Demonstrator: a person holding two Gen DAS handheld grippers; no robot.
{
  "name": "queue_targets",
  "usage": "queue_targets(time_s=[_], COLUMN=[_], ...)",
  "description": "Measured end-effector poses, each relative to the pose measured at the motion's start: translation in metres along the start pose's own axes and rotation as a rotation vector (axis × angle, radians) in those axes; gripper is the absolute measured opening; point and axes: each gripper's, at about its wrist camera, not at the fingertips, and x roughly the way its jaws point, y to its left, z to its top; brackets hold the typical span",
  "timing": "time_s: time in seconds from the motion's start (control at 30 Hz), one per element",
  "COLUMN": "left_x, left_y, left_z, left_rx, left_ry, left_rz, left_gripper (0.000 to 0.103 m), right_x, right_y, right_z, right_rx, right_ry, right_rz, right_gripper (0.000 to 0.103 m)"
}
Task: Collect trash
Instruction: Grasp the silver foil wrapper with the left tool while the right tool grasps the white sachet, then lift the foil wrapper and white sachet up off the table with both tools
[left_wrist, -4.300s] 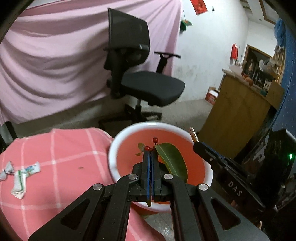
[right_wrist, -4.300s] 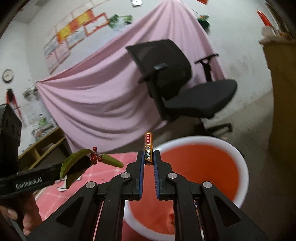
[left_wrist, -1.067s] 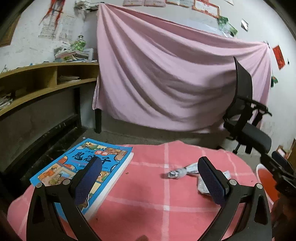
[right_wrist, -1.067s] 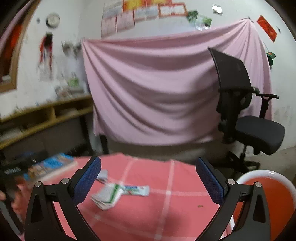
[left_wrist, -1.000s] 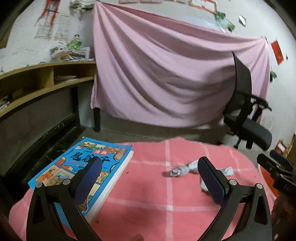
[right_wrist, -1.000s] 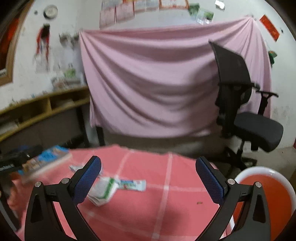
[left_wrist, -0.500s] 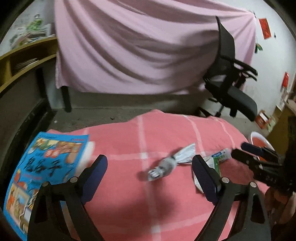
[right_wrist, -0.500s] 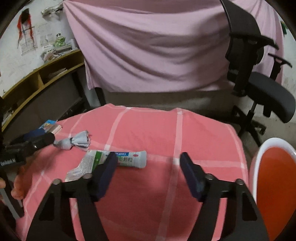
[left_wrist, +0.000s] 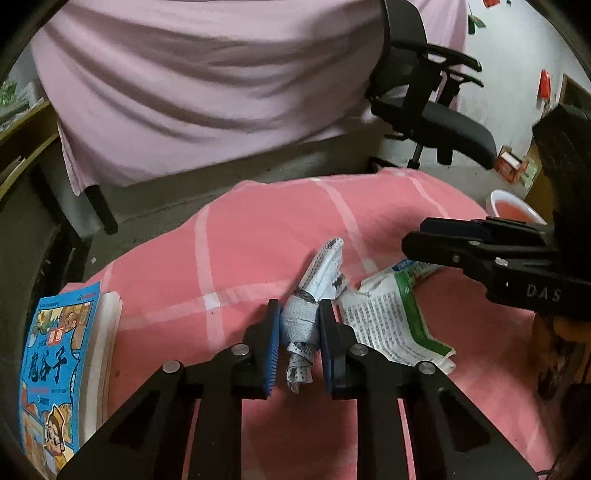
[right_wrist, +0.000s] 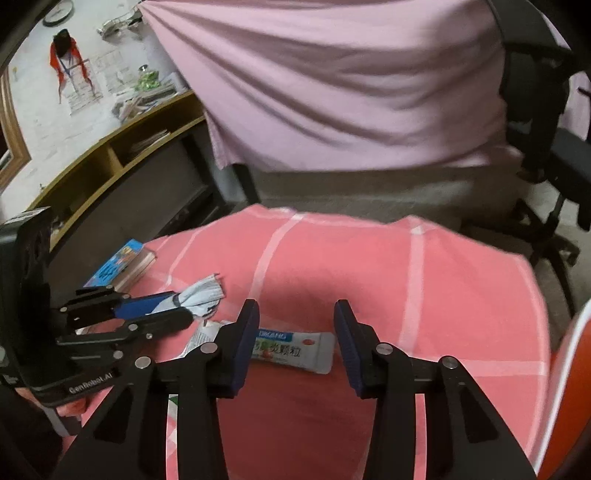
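My left gripper (left_wrist: 297, 317) is shut on a twisted newspaper scrap (left_wrist: 314, 295) that lies on the pink checked tablecloth (left_wrist: 258, 236); the scrap also shows in the right wrist view (right_wrist: 201, 293). A green and white printed wrapper (left_wrist: 388, 317) lies just right of it. My right gripper (right_wrist: 295, 321) is open, its fingers straddling a white sachet (right_wrist: 295, 349) on the cloth. The sachet lies between the pads, not touched. The red bin with a white rim (left_wrist: 513, 208) stands beyond the table's right edge.
A blue picture book (left_wrist: 55, 369) lies at the table's left edge. A black office chair (left_wrist: 424, 103) stands behind the table before a pink drape (left_wrist: 203, 81). A wooden shelf (right_wrist: 122, 147) runs along the left wall.
Both grippers came down to the cloth. My left gripper closed from wide open onto the newspaper scrap. My right gripper narrowed and moved over the sachet.
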Motion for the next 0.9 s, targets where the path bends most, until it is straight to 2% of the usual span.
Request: queue_targets(time_s=[0.07, 0.17, 0.4, 0.5, 0.57, 0.67, 0.9], left_x=[0.000, -0.009, -0.035, -0.042, -0.044, -0.048, -0.049], left_y=[-0.002, 0.003, 0.021, 0.028, 0.032, 0.038, 0.036], left_z=[-0.003, -0.014, -0.033, -0.037, -0.036, -0.040, -0.035], left_rx=[-0.011, -0.052, -0.273, -0.329, -0.363, -0.390, -0.364], left_ry=[0.005, -0.001, -0.072, -0.090, -0.090, -0.086, -0.076], left_rz=[0.012, 0.046, 0.086, 0.114, 0.106, 0.091, 0.112], left_gripper=[0.016, 0.016, 0.016, 0.016, 0.016, 0.016, 0.016], right_x=[0.001, 0.004, -0.002, -0.007, -0.011, -0.009, 0.007], right_y=[-0.001, 0.001, 0.018, 0.027, 0.033, 0.037, 0.047], right_z=[-0.001, -0.002, -0.016, -0.028, -0.033, -0.032, -0.023], right_rx=[0.007, -0.006, -0.101, -0.146, -0.184, -0.209, -0.276], right_ry=[0.011, 0.043, 0.090, 0.112, 0.114, 0.112, 0.109], right_rz=[0.021, 0.040, 0.047, 0.044, 0.024, -0.007, -0.081], right_gripper=[0.035, 0.034, 0.027, 0.026, 0.026, 0.026, 0.027])
